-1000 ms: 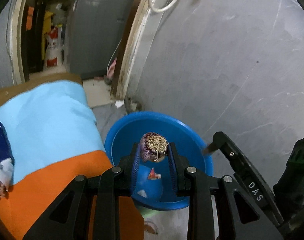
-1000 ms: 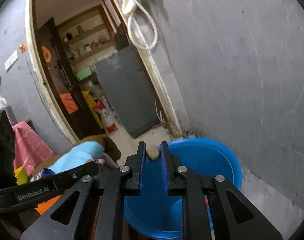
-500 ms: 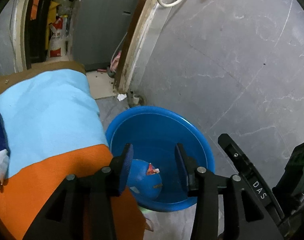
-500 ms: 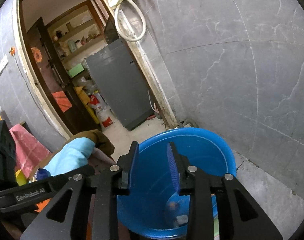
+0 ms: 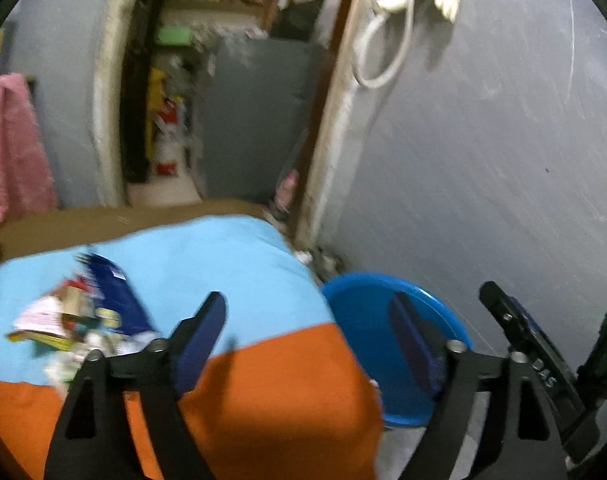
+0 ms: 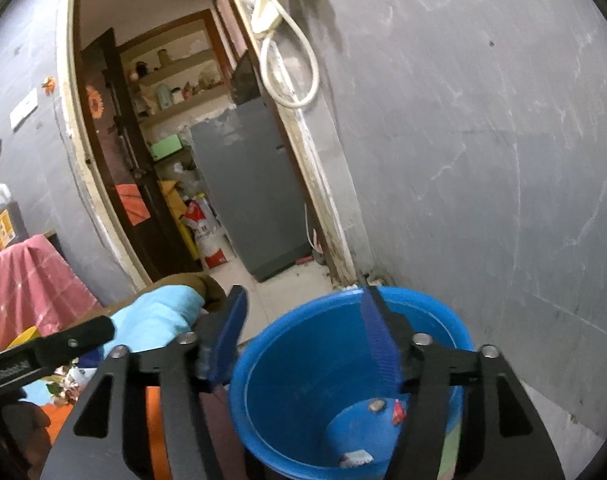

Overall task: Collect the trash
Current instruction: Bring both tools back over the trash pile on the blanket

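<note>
Trash [image 5: 79, 320] lies in a loose heap of wrappers and a dark blue packet at about nine o'clock in the left wrist view, on a surface draped in light blue and orange cloth [image 5: 263, 392]. At four o'clock, just beside the cloth's edge, stands a blue bucket [image 6: 303, 344] on the floor. In the right wrist view, a few small scraps [image 6: 383, 406] already rest at its bottom. Left tongs [image 5: 307, 336] have just been opening and stand spread, nothing between them, aimed across the cloth. Right tongs [image 6: 303, 336] have also just been opening and hang spread and empty above the bucket. Judging by this, some pieces are binned; the heap on the cloth remains to be gathered.
</note>
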Motion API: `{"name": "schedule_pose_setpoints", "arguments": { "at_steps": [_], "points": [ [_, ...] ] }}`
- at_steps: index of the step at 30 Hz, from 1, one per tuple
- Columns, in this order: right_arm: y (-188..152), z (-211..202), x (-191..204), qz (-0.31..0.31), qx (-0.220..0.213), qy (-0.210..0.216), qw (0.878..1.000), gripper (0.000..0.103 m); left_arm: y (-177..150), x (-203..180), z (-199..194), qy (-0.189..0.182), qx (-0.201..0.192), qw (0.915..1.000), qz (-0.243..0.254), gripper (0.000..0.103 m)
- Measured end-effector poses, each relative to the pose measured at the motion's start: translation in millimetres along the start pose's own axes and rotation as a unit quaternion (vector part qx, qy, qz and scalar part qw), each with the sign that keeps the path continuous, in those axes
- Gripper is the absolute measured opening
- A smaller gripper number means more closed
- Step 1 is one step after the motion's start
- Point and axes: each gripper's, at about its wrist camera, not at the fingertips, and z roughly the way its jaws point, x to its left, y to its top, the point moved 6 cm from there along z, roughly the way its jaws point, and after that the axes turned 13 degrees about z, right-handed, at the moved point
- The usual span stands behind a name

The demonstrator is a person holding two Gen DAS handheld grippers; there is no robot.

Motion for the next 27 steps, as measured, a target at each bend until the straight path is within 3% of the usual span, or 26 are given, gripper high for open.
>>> {"name": "schedule_pose_setpoints", "arguments": {
  "at_steps": [3,6,15,21,27],
  "points": [
    [0,-5,16,-0.015,-0.017,0.016,1.0,0.088,-2,18,-22,0.031,-0.036,0.9988,-0.011,0.099],
    [-1,-12,33,-0.037,-0.04,0.033,0.998,0.103,-4,35,-42,0.065,-0.066,0.9956,-0.018,0.099],
    [-12,-35,92,-0.093,-0.099,0.112,0.984,0.103,-28,77,-101,0.169,-0.12,0.9782,-0.003,0.1],
    [-29,-58,136,-0.132,-0.137,0.17,0.967,0.103,-41,103,-133,0.213,-0.151,0.9654,-0.004,0.1],
    [-48,-68,172,-0.169,-0.154,0.2,0.953,0.103,-53,125,-165,0.245,-0.174,0.9536,-0.004,0.1]
  ]
}}
